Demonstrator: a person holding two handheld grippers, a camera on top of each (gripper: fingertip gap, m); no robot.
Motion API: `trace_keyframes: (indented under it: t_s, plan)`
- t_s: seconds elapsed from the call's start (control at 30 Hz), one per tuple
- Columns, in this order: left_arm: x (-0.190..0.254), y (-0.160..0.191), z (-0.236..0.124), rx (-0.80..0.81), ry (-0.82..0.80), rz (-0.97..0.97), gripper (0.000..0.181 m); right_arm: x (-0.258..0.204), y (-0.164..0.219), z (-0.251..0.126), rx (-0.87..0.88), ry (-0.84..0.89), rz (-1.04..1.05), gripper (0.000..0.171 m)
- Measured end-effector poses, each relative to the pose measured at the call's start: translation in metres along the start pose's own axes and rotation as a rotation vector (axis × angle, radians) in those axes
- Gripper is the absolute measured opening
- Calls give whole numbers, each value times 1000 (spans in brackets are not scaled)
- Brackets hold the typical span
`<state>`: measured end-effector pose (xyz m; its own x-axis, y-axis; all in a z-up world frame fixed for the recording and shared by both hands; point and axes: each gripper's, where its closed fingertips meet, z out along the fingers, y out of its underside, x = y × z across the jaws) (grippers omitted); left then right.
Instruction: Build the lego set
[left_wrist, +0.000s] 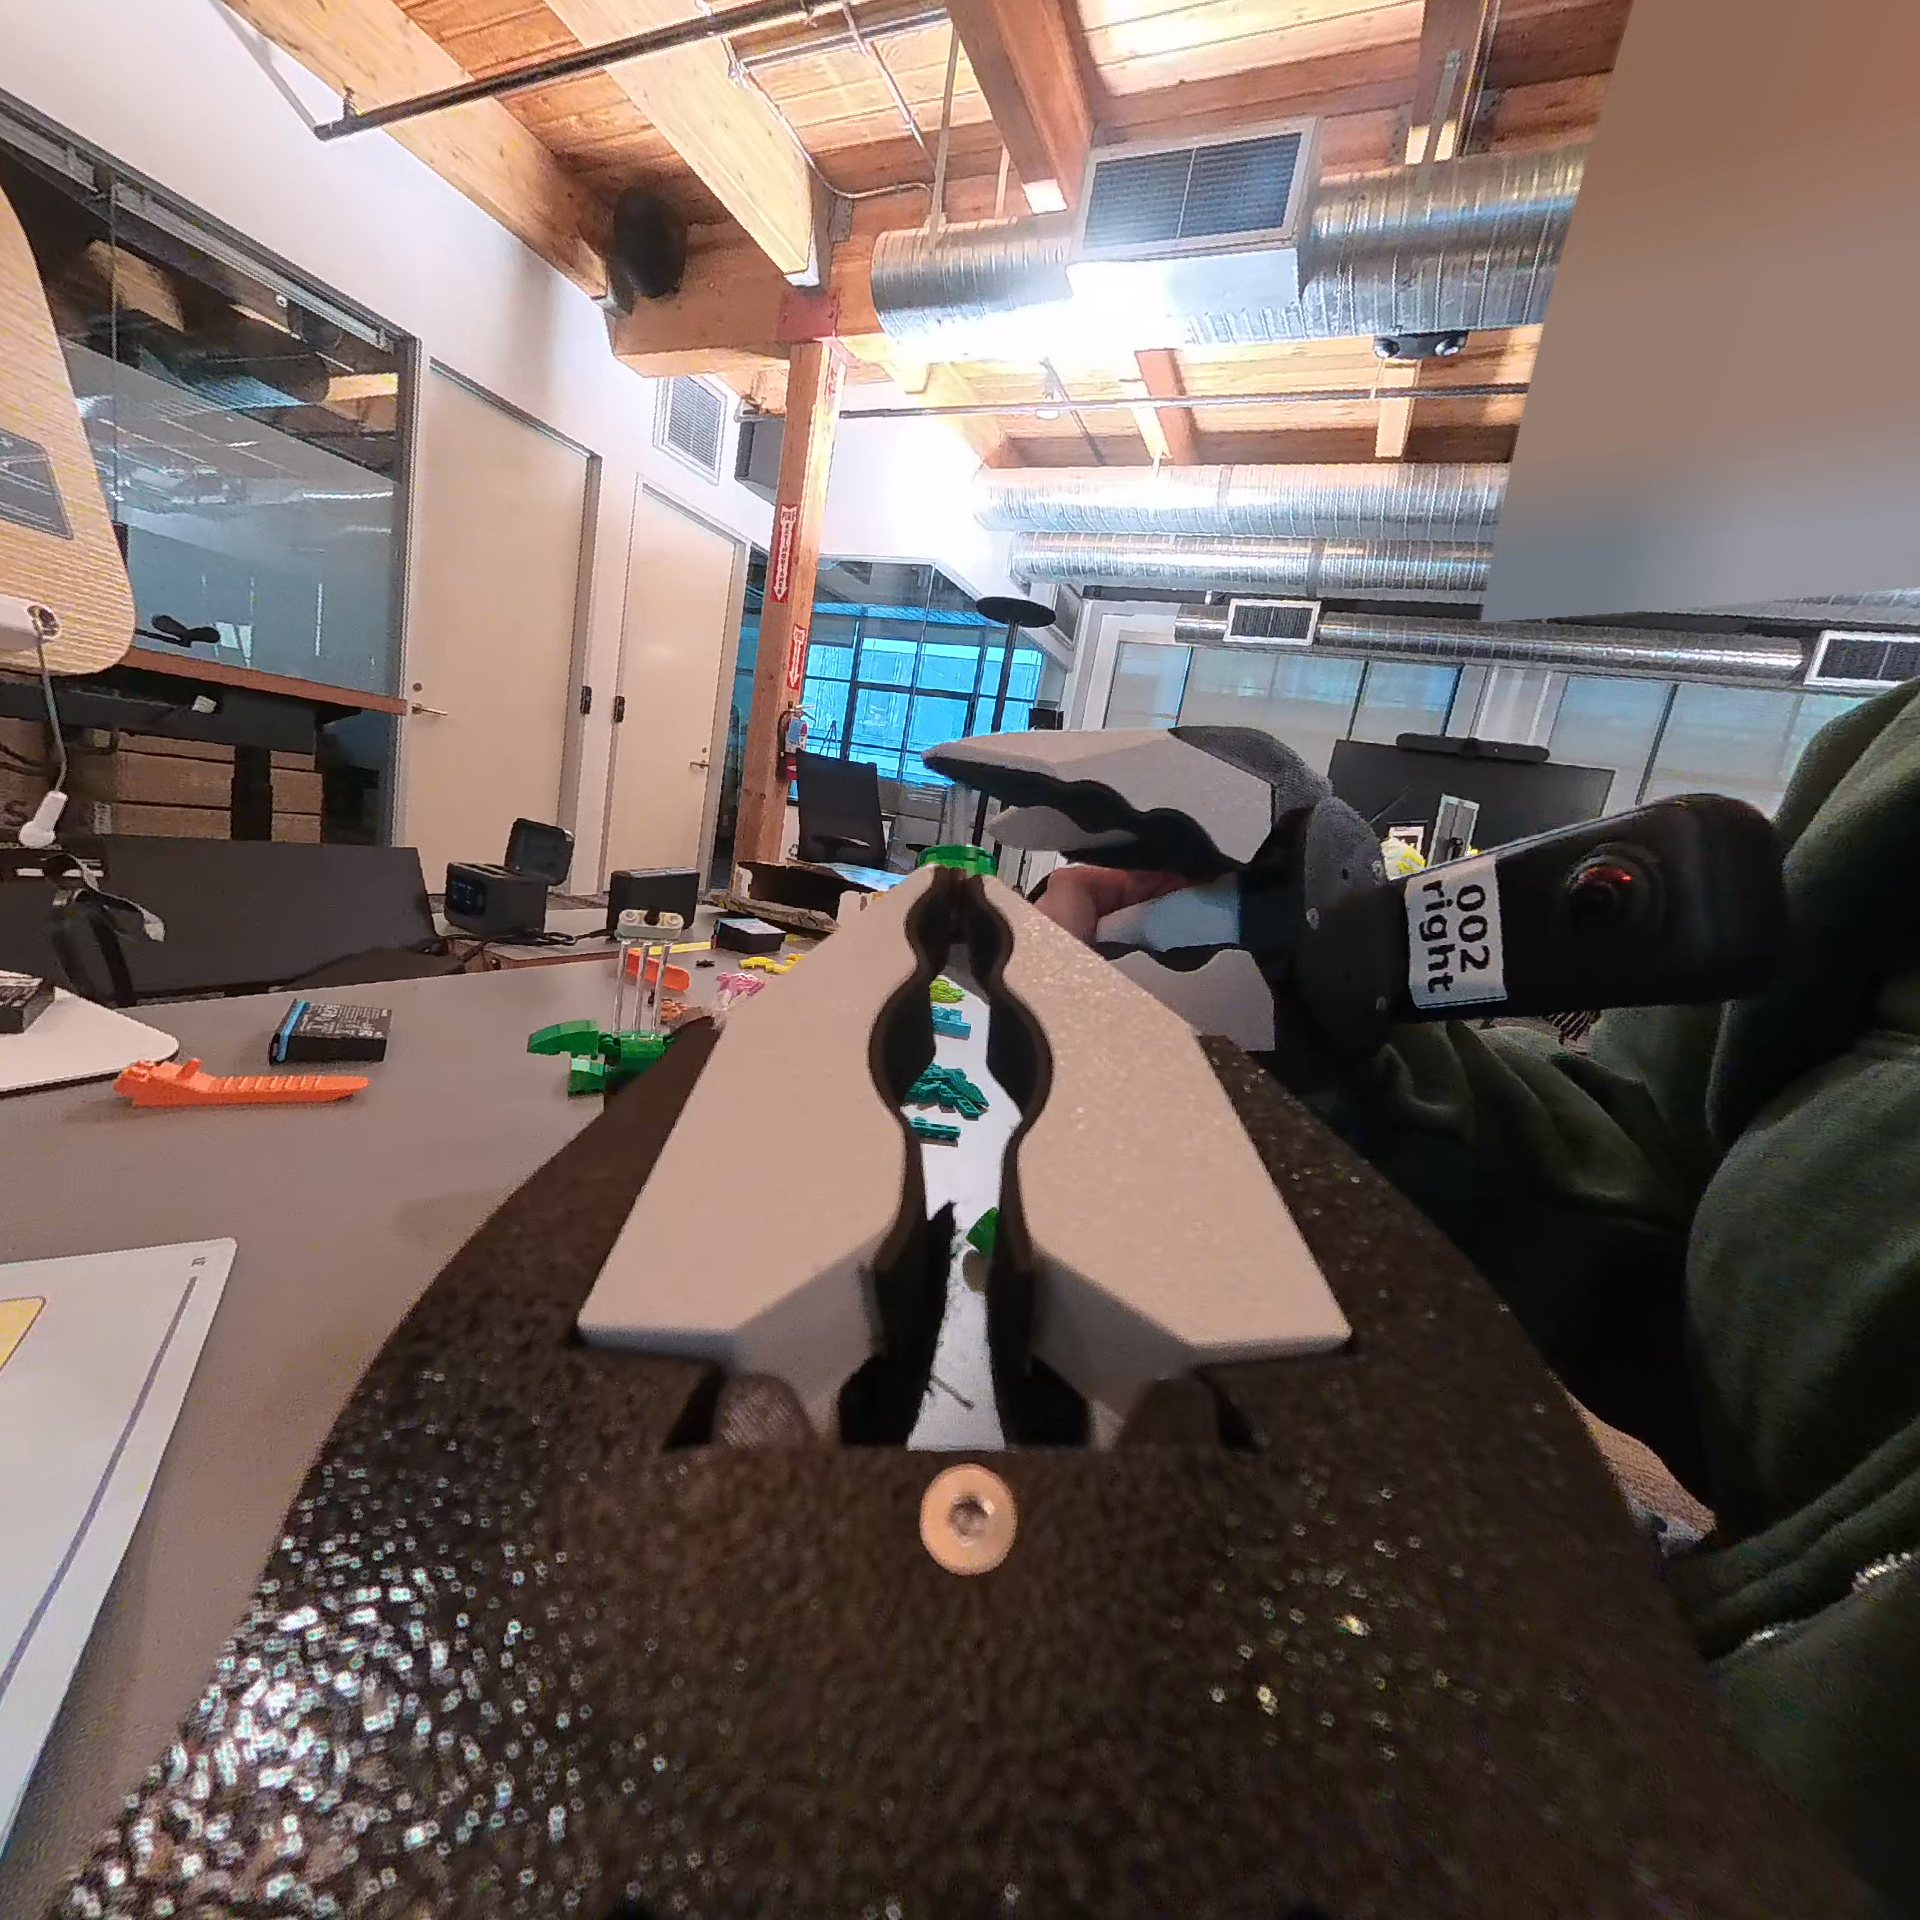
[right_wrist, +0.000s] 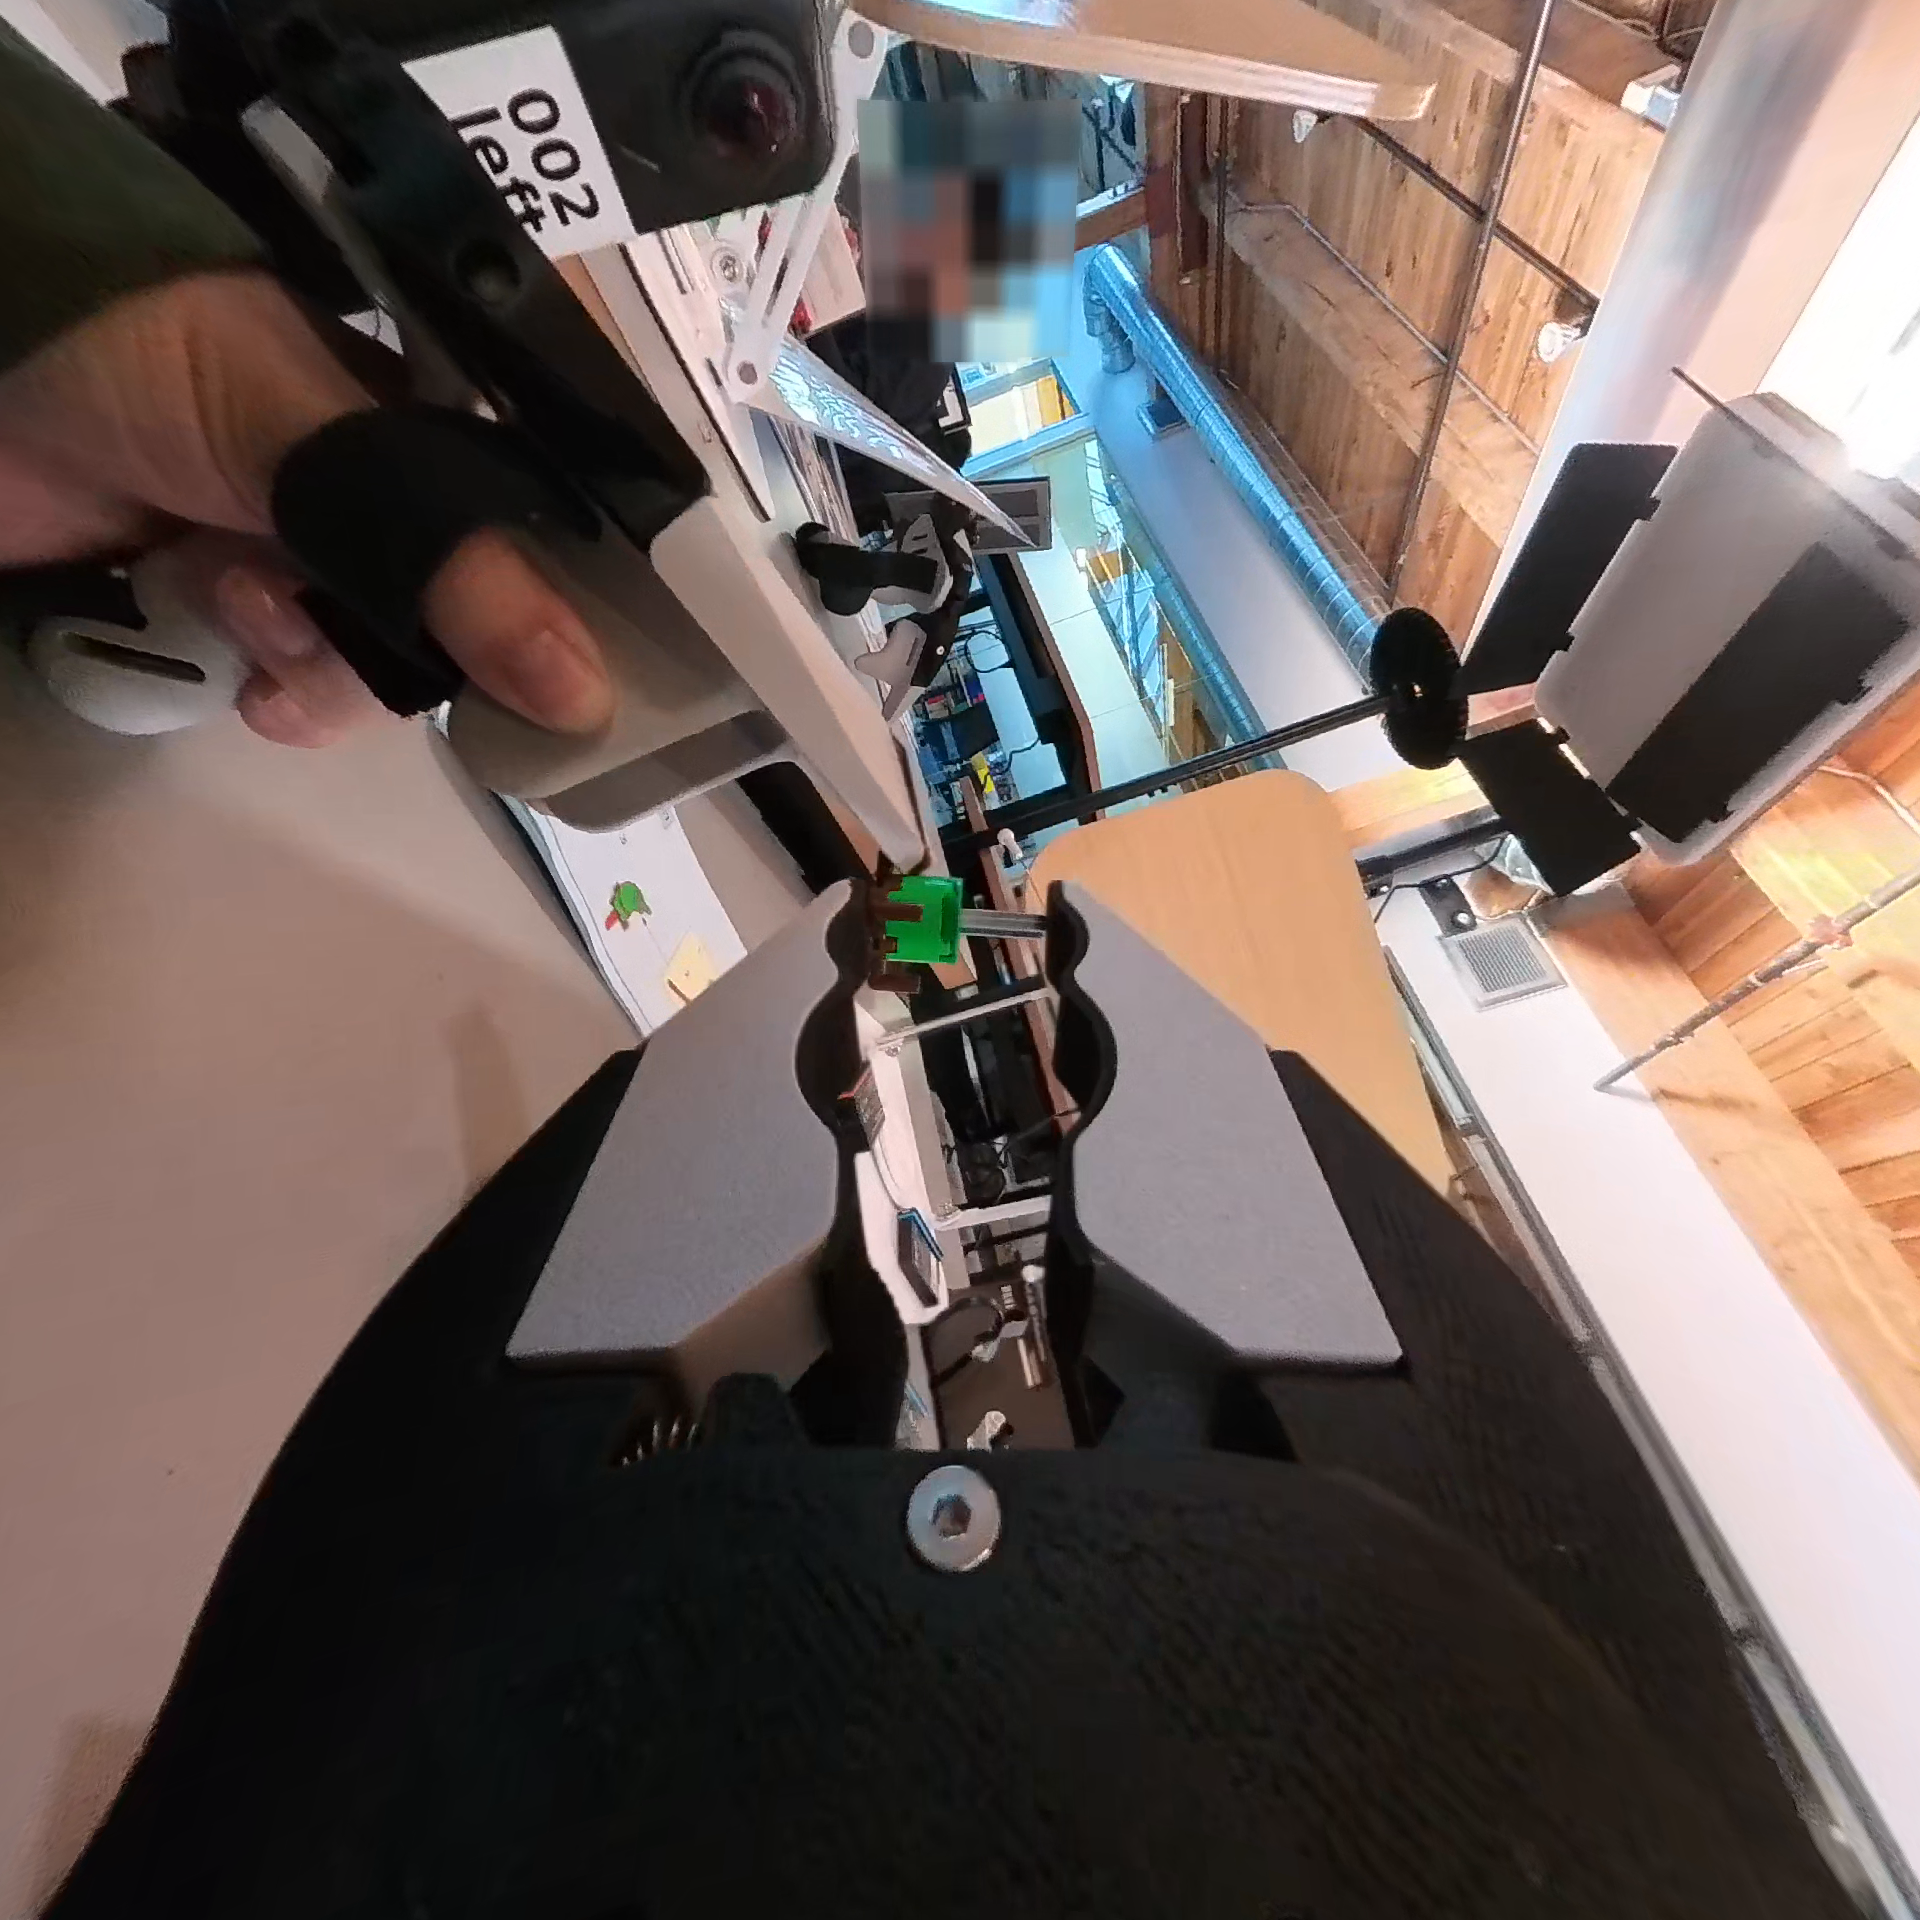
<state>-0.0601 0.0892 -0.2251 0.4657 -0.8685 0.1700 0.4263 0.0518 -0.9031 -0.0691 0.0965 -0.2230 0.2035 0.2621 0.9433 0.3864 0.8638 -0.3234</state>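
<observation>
- A small green lego piece (left_wrist: 958, 858), with a dark brown part joined to it as shown in the right wrist view (right_wrist: 928, 917), was held in the air above the table, clamped at the very tips of the left gripper (left_wrist: 958, 881).
- The left gripper's fingers (left_wrist: 790, 1122) were recorded as pressed together on that piece, only a narrow wavy slot being left between them farther back.
- The right gripper (right_wrist: 951, 914) was found level with the same piece, its fingers (right_wrist: 1164, 1049) parted, one tip beside the brown part and the other well clear of the green one; no grip was seen. In the left wrist view the right gripper (left_wrist: 997, 795) was seen from the side, its jaws likewise apart.
- A bare hand (right_wrist: 208, 499) with a black finger strap was noted on the left gripper's handle; a dark green sleeve (left_wrist: 1714, 1195) was seen behind the right gripper.
- On the grey table (left_wrist: 312, 1164) below, a partly built green model (left_wrist: 603, 1049) with clear upright rods was listed, with loose teal pieces (left_wrist: 945, 1086) and pink pieces (left_wrist: 740, 983) near it.
- An orange brick separator (left_wrist: 234, 1083) and a small black box (left_wrist: 330, 1032) were found lying farther left, apart from the model.
- A white printed sheet (left_wrist: 94, 1455) was recorded at the table's near left edge.
</observation>
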Motion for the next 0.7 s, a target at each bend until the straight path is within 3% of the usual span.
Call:
trace_keyframes:
  t_s: [0.03, 0.47, 0.6, 0.7]
  plan:
    - [0, 0, 0, -1, 2, -3, 0, 0, 0, 0, -2, 0, 0, 31]
    - [-3, 4, 1, -23, -19, -5, 0, -8, 6, 1, -61, -56, 52, 21]
    - [-4, 3, 1, -20, -29, 6, 0, -7, 3, 0, -10, -97, 216, 23]
    - [-5, 1, 0, -12, -39, 16, 0, 0, 8, -7, 23, -81, 328, 63]
